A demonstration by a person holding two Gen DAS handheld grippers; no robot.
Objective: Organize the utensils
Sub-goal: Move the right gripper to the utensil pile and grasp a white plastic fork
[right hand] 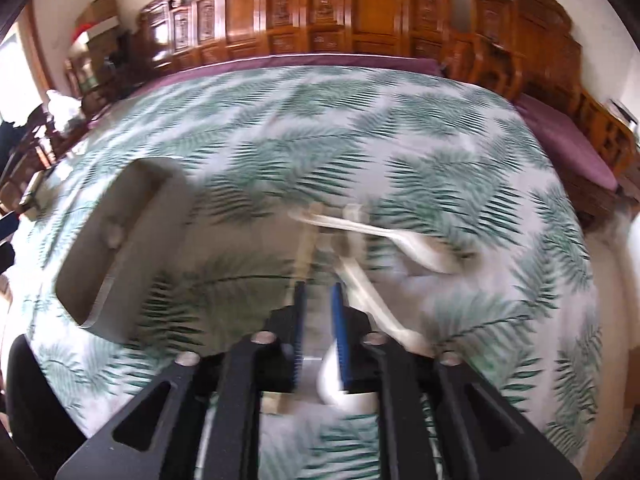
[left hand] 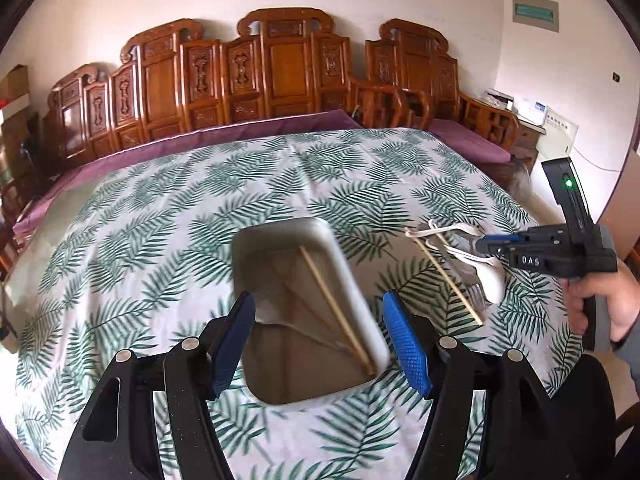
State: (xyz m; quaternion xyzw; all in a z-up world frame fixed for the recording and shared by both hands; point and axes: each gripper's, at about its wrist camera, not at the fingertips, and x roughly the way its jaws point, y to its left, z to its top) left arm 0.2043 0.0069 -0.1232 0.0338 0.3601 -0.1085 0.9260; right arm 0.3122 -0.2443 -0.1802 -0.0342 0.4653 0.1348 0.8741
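A metal tray lies on the leaf-print cloth and holds a wooden chopstick. My left gripper hangs open and empty over the tray's near end. To the right lies a pile: a loose chopstick, white plastic spoons and clear plastic utensils. My right gripper reaches into that pile from the right. In the right wrist view its jaws stand a narrow gap apart over the blurred spoons and chopstick; I cannot tell whether anything is between them. The tray is at left there.
The table is covered by a green leaf cloth. Carved wooden chairs with purple cushions line the far side. A white appliance stands at the back right. The person's hand holds the right gripper.
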